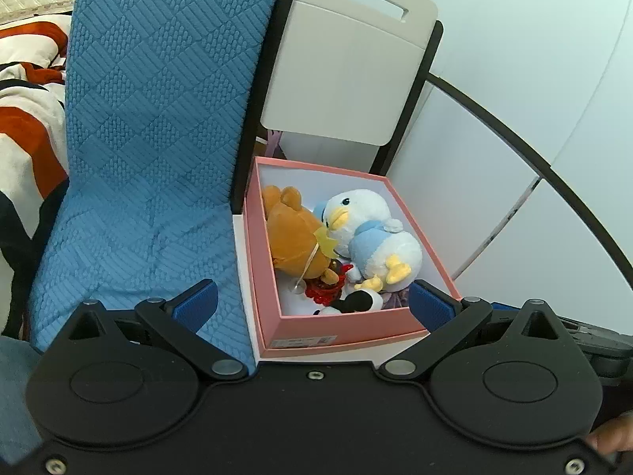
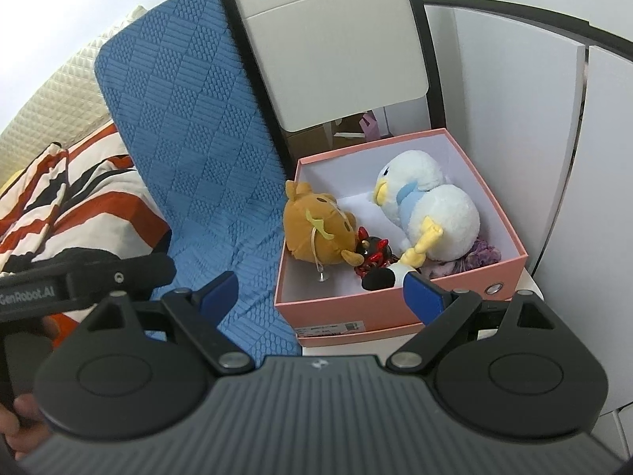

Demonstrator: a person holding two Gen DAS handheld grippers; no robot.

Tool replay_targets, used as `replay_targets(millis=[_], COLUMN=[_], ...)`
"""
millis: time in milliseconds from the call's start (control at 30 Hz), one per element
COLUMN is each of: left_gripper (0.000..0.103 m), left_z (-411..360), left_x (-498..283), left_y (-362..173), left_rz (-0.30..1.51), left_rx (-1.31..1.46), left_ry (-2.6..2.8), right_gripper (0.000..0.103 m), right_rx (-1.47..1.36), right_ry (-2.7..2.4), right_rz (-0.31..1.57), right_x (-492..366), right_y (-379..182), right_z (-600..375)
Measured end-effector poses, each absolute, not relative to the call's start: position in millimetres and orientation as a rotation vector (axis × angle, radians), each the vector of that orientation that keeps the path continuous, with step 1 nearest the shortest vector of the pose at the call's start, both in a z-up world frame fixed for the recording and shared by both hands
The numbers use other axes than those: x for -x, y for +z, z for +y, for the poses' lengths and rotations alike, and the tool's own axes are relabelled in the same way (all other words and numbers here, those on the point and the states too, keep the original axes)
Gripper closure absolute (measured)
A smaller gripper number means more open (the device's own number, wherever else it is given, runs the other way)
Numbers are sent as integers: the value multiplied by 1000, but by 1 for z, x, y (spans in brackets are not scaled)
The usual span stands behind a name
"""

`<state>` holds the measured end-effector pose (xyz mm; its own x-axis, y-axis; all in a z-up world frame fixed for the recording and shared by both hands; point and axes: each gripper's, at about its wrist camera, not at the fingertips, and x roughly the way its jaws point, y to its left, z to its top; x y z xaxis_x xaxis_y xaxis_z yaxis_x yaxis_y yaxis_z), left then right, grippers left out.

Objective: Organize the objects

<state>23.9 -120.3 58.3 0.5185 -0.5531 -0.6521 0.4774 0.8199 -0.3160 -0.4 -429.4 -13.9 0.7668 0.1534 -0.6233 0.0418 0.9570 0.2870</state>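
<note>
An open pink box (image 1: pixel 348 326) (image 2: pixel 395 308) stands on a white chair seat. In it lie a brown bear plush (image 1: pixel 294 233) (image 2: pixel 316 229), a white and blue duck plush (image 1: pixel 376 233) (image 2: pixel 435 206), a red and black figure (image 1: pixel 326 287) (image 2: pixel 372 255), a black and white toy (image 1: pixel 356 301) (image 2: pixel 385 277) and a purple fabric piece (image 2: pixel 480 255). My left gripper (image 1: pixel 314 303) is open and empty, held above the box's near edge. My right gripper (image 2: pixel 322 295) is open and empty, just in front of the box.
A blue textured blanket (image 1: pixel 158 138) (image 2: pixel 198 138) drapes beside the box on the left. The white chair back (image 1: pixel 348 63) (image 2: pixel 336 47) rises behind it. An orange, white and black striped cover (image 1: pixel 23 118) (image 2: pixel 71 206) lies far left. White cabinet panels (image 1: pixel 514 118) (image 2: pixel 534 118) stand on the right.
</note>
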Motion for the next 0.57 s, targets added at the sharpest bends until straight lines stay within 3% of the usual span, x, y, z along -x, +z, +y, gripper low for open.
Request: replay_targets(millis=[567], left_gripper=[0], left_z=[-123], left_x=[-15], left_y=[62], left_rz=[792], left_rx=[89], left_ry=[-625], right_gripper=[11], right_rx=[-292], right_ry=[69], right_rz=[688], right_x=[6], right_y=[-15], right_z=[-432])
